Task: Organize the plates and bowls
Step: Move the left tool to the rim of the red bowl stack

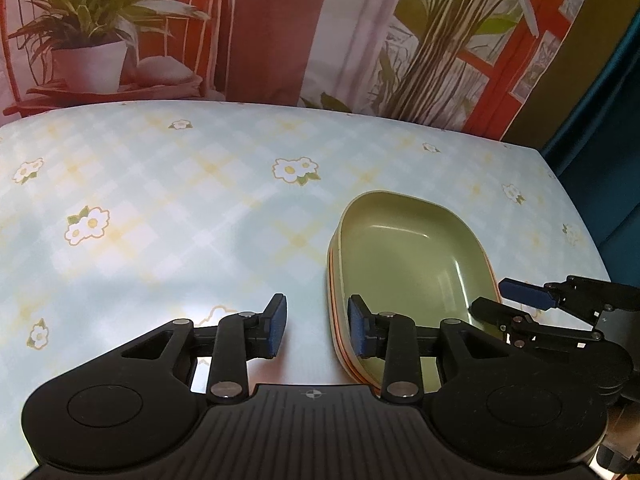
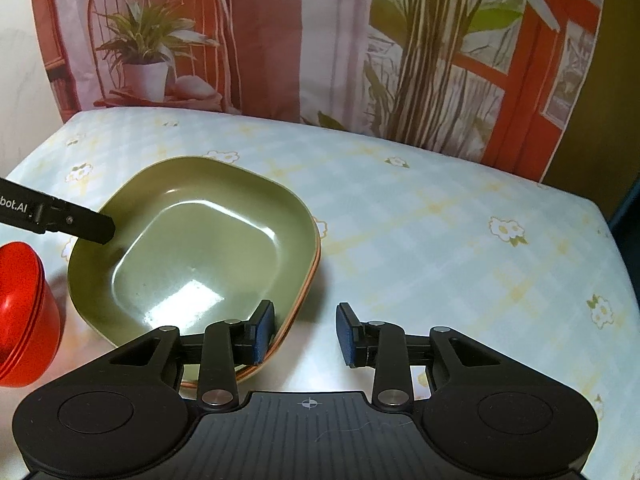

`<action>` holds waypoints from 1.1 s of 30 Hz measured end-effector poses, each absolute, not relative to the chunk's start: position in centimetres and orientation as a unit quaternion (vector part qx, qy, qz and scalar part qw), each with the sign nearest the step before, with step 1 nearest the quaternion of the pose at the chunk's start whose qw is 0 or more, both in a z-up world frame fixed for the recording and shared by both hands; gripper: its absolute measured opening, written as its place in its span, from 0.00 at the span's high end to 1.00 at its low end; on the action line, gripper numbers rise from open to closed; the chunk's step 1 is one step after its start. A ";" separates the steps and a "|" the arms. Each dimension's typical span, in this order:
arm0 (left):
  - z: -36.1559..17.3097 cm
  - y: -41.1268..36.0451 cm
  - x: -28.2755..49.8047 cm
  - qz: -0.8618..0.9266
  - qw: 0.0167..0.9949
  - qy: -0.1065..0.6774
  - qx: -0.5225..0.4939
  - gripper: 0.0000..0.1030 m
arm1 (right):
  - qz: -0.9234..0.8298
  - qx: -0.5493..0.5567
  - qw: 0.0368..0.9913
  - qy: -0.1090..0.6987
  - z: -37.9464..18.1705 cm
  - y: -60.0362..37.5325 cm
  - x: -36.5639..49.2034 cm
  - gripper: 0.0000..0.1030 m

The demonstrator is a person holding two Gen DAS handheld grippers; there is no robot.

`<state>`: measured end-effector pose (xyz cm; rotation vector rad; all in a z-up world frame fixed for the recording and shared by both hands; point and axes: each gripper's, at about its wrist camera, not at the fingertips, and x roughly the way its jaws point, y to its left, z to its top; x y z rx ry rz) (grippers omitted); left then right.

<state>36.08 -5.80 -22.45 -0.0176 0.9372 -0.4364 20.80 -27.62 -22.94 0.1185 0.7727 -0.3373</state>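
With the green plate already nested on its stack beside the red bowls, you hold the left gripper and right gripper open and empty astride its near rim, leaving seemingly little to organize.
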 end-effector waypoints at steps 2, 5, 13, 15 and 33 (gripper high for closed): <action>-22.5 -5.8 36.1 -0.211 0.869 0.447 -0.008 0.65 | -0.164 0.050 0.911 0.376 -22.8 -27.6 20.8 0.71; -22.7 -5.7 36.1 -0.212 0.870 0.446 -0.008 0.63 | -0.163 0.050 0.911 0.376 -22.8 -27.6 20.8 0.71; -21.7 -5.9 35.4 -0.224 0.874 0.431 -0.002 0.63 | -0.171 0.093 0.914 0.355 -22.4 -27.8 20.2 0.72; -20.8 -5.7 34.9 -0.232 0.876 0.422 -0.002 0.63 | -0.172 0.111 0.916 0.344 -22.1 -27.7 19.7 0.72; -18.2 1.1 29.5 -0.204 0.899 0.388 0.014 0.52 | -0.127 0.143 0.934 0.303 -19.1 -20.2 18.4 0.41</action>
